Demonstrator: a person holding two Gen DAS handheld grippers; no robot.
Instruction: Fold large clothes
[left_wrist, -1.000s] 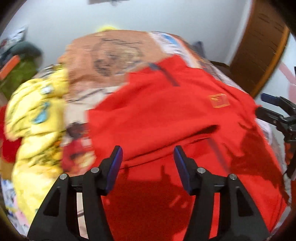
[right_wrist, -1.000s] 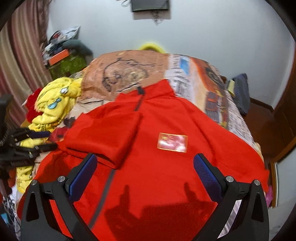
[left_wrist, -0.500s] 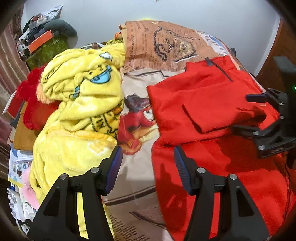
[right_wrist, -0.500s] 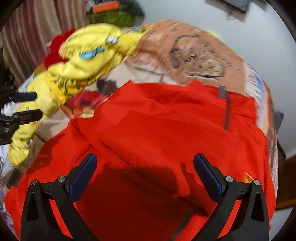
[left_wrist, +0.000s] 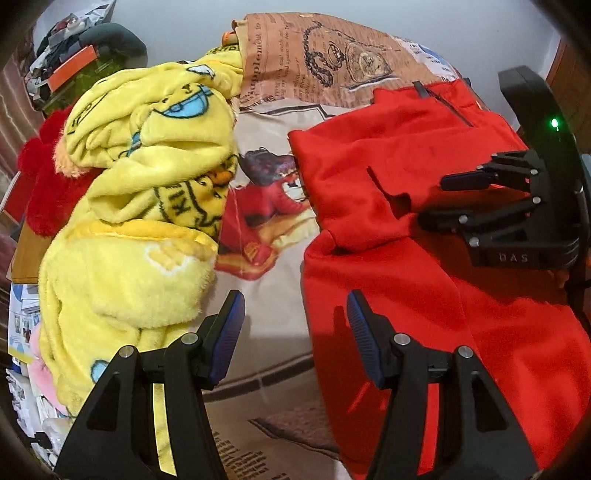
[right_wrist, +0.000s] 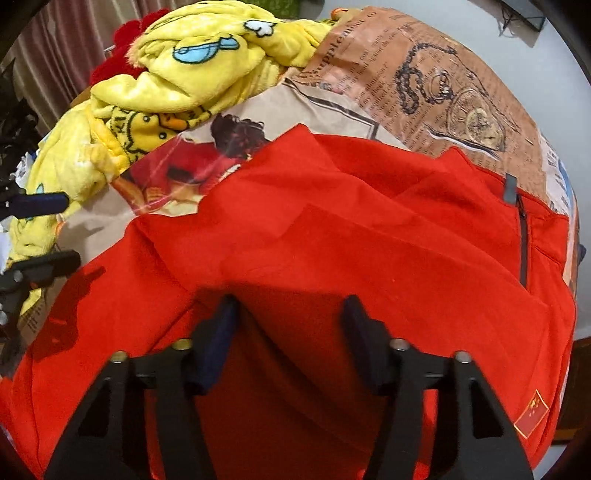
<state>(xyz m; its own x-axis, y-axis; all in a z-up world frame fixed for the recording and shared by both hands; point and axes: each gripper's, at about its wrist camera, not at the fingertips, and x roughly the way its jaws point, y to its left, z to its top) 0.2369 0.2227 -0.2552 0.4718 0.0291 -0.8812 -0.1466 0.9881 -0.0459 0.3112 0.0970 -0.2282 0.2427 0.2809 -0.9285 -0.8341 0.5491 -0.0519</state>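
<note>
A large red fleece jacket (right_wrist: 369, 240) with a dark front zip lies spread across a bed, one sleeve folded in over its chest and a small flag patch (right_wrist: 532, 413) sewn near its edge. Beneath the jacket is a bedsheet printed with old newspaper pages, a pocket watch and a cartoon figure (left_wrist: 269, 280), which shows bare just beside the jacket's sleeve-side edge.

The right gripper (right_wrist: 290, 328), black with dark blue pads, points steeply down over the middle of the jacket; its jaws are closing, with red cloth lying between the fingers, though the pads are not seen pressing on a gathered fold. From the left wrist view the same tool (left_wrist: 476, 199) hangs above the jacket's folded sleeve, a green light glowing on its body.

The left gripper (left_wrist: 295, 325), also black with blue pads, stands about half open at the jacket's side edge: one finger over bare sheet, the other over the red hem, nothing caught between them.

Farther from the jacket, across the strip of bare sheet, a crumpled yellow plush blanket with cartoon duck faces (left_wrist: 140, 192) is heaped on the bed, a red fuzzy item (left_wrist: 44, 192) tucked against its far side. Beyond the blanket, away from the jacket, a cluttered pile (left_wrist: 74, 62) sits by a pale wall.
</note>
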